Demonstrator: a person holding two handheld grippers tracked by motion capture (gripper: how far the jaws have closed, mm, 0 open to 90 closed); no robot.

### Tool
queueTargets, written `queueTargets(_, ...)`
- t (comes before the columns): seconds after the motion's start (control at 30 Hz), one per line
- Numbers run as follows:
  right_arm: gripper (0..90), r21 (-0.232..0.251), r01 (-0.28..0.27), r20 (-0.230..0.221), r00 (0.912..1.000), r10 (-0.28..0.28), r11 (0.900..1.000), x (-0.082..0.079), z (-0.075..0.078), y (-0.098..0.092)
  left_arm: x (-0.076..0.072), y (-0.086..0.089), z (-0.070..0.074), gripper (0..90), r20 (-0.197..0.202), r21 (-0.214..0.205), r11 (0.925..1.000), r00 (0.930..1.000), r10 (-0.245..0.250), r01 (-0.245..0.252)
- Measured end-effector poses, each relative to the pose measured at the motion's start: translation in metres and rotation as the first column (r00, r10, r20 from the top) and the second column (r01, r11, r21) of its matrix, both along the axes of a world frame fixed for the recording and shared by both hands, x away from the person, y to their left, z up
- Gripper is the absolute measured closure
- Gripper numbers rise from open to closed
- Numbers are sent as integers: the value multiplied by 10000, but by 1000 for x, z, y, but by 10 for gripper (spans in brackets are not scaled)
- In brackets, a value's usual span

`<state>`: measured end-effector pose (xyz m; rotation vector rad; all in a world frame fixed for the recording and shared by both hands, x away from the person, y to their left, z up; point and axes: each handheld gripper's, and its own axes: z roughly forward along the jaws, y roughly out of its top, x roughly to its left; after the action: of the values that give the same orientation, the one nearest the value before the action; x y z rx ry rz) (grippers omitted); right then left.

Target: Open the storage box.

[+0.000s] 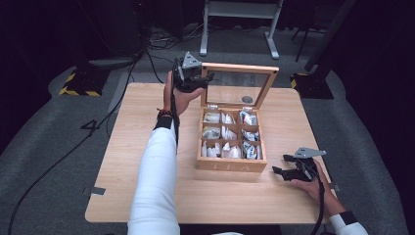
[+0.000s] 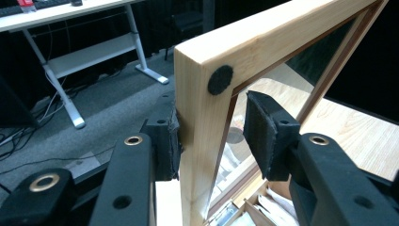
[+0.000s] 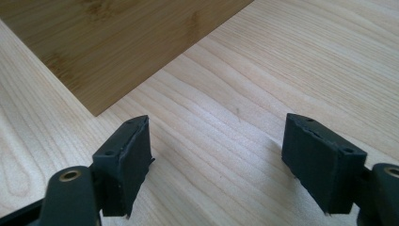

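- Table [image 1: 147, 147]: pale wood, stands on grey carpet; black cables trail over the floor at the far left.
- Tea box [image 1: 231, 165]: wooden, sits about mid-table, slightly right of centre. Front wall faces the person. Nine compartments in three rows, each with white sachets [image 1: 228, 133].
- Lid [image 1: 239, 69]: wood frame with a clear pane, hinged at the far edge of the box, standing upright and open. A round black felt dot [image 2: 220, 79] sits on the frame's corner in the left gripper view.
- Left gripper [image 1: 196, 81]: held at the lid's left frame post, far side of the table. In the left gripper view the post [image 2: 197, 141] stands between the two pads; the left pad [image 2: 168, 141] lies against the wood, the right pad [image 2: 263, 136] sits just off the inner side, by the pane. Jaws drawn in about the post; lid counted as pinched.
- Right gripper [image 1: 284, 164]: rests low over the table at near right, just beside the box's front right corner, not touching it. Fingers [image 3: 124, 160] spread wide, bare tabletop between them.
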<state>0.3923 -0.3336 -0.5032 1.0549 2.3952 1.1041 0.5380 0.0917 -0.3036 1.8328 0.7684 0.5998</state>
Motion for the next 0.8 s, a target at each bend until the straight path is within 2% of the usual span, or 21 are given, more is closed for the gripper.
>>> queueTargets(0.47, 248, -164, -92, 95, 9999, 94, 9998, 0, 0, 2, 17, -4, -1, 564, -77, -305, 9979, 9983, 569, -571)
queueTargets(0.6, 246, -192, -143, 120, 9998, 145, 9997, 0, 0, 3, 23, -6, -3, 560, -100, -459, 9960, 9970, 764, -768)
queueTargets(0.67, 240, -272, -178, 139, 9997, 182, 9995, -1, 0, 3, 28, -7, -6, 557, -69, -691, 9935, 9958, 908, -910)
queueTargets(0.8, 240, -272, -194, 136, 9997, 198, 9994, -1, 0, 4, 32, -7, -9, 561, -68, -770, 9917, 9947, 1028, -1030)
